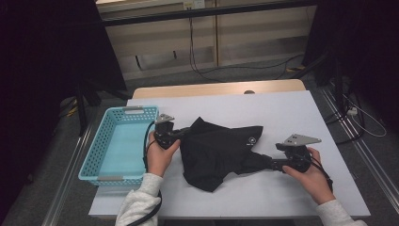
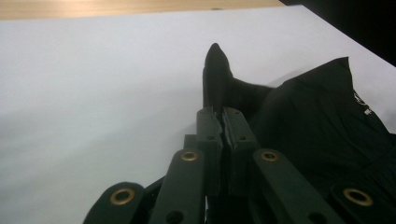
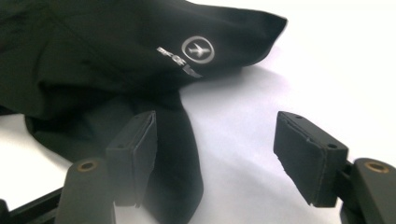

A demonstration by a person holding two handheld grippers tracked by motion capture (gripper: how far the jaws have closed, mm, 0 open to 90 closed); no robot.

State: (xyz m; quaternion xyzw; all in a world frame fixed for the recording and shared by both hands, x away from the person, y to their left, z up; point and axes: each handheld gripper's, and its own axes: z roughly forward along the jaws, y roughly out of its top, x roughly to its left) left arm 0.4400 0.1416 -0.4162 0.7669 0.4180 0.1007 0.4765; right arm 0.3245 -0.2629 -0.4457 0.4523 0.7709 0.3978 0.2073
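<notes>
Nearest to me, my right gripper point(image 1: 273, 163) sits at the near right edge of the black garment point(image 1: 219, 150), which I take as my landmark. Its jaws stand apart: in the right gripper view one pad point(image 3: 135, 151) lies against a fold of the cloth while the other pad point(image 3: 309, 156) hangs over the bare white table point(image 1: 291, 113), so nothing is pinched there.

The garment lies crumpled at the middle of the table, with a small white logo point(image 3: 191, 53) showing on its right half.

At the garment's left edge, my left gripper point(image 1: 181, 133) has its jaws clamped together on a corner of the cloth; in the left gripper view a peak of black fabric stands up just past the closed pads point(image 2: 224, 130).

Left of the garment, beyond my left hand point(image 1: 160, 155), a light blue basket point(image 1: 106, 141) rests at the table's edge.
</notes>
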